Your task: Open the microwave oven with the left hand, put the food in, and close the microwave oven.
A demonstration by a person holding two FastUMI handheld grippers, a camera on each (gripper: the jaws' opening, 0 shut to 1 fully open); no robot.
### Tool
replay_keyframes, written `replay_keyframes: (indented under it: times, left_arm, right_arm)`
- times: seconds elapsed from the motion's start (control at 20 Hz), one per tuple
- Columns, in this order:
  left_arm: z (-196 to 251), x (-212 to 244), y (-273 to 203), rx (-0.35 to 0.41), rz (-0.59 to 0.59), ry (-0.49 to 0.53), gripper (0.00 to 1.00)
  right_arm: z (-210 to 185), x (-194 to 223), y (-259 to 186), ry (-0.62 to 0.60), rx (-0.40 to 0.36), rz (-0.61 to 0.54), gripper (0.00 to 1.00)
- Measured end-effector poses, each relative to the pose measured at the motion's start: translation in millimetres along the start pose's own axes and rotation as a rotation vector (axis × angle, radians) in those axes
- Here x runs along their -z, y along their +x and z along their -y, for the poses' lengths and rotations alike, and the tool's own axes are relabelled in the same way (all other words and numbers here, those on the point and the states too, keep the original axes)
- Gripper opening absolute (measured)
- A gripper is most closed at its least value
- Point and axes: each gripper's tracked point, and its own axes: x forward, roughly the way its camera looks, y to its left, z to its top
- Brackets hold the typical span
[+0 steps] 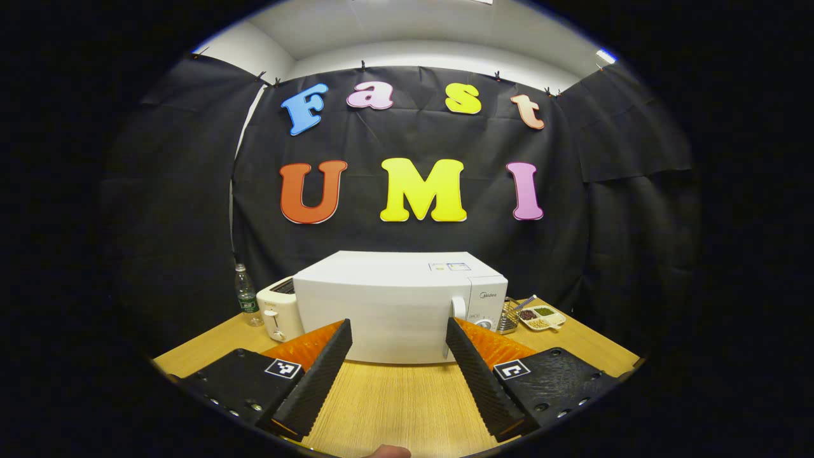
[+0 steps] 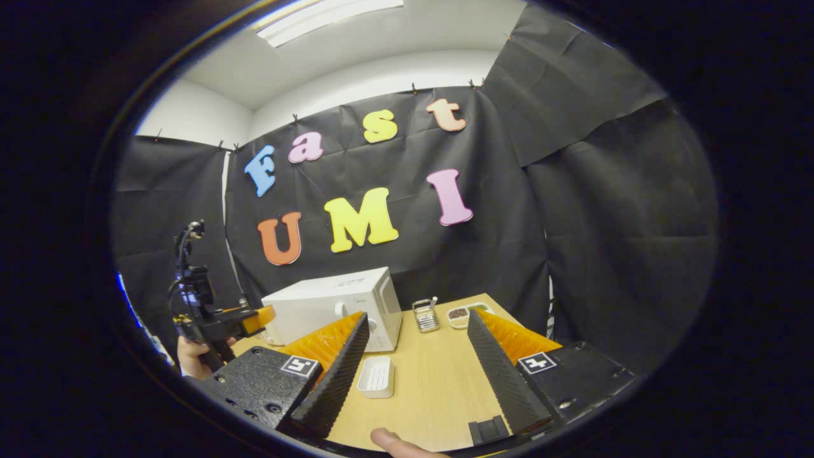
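A white microwave (image 1: 388, 305) stands shut on the wooden table (image 1: 394, 401), its door handle (image 1: 456, 310) on the right side of the door. My left gripper (image 1: 399, 324) faces the door from a short way off, open with nothing between its fingers. In the right gripper view the microwave (image 2: 334, 304) stands at the back left, and a small white rectangular food dish (image 2: 376, 376) lies on the table in front of it. My right gripper (image 2: 418, 316) hovers open over the table, just right of the dish. A hand holds the left gripper (image 2: 257, 319) at the far left.
A white toaster (image 1: 278, 313) and a plastic bottle (image 1: 245, 297) stand left of the microwave. A wire basket (image 1: 509, 316) and a compartment tray of beans (image 1: 542, 317) sit to its right. Black cloth walls close the booth behind and beside the table.
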Motion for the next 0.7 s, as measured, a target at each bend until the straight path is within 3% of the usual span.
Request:
replay_keyframes:
  times: [0.35, 0.65, 0.7]
  left_arm:
    - [-19.4, -57.9, -97.7, -0.028, 0.098, 0.028, 0.93]
    - [-35.8, -67.1, -167.5, -0.080, 0.136, 0.033, 0.93]
    - [-37.1, -64.9, -175.8, -0.076, 0.142, 0.026, 0.82]
  right_arm:
    - [-17.7, -21.7, -10.1, -0.045, 0.016, 0.063, 0.99]
    - [-40.5, -43.0, -27.1, -0.113, 0.010, 0.098, 0.99]
    - [-42.4, -46.7, -29.8, -0.125, 0.011, 0.107, 0.99]
